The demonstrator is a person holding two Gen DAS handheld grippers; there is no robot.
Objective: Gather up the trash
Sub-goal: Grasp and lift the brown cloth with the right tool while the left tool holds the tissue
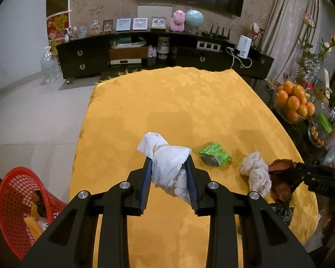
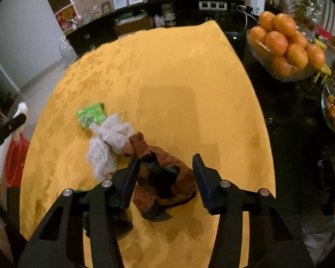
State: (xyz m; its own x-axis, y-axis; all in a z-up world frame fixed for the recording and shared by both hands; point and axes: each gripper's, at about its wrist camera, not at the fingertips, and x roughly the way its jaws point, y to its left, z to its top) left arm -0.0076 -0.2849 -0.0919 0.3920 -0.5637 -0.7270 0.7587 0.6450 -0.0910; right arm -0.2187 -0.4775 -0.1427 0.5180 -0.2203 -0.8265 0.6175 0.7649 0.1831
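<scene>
Now, tissue in my left gripper (image 1: 168, 174), brown wrapper between the fingers of my right gripper (image 2: 165, 176).

My left fingers (image 1: 146, 187) are clamped on a white tissue (image 1: 169, 169), lifted above the yellow tablecloth (image 1: 178, 102). My right fingers (image 2: 128, 183) straddle the wrapper (image 2: 165, 178) lying on the cloth: the left one touches it, the right one stands apart, so nothing is gripped. A crumpled grey-white wad (image 2: 107, 147) lies touching the wrapper; a green packet (image 2: 91, 116) sits just beyond it. A red basket (image 1: 17, 203), with some scraps inside, stands beside the table at my left.
</scene>
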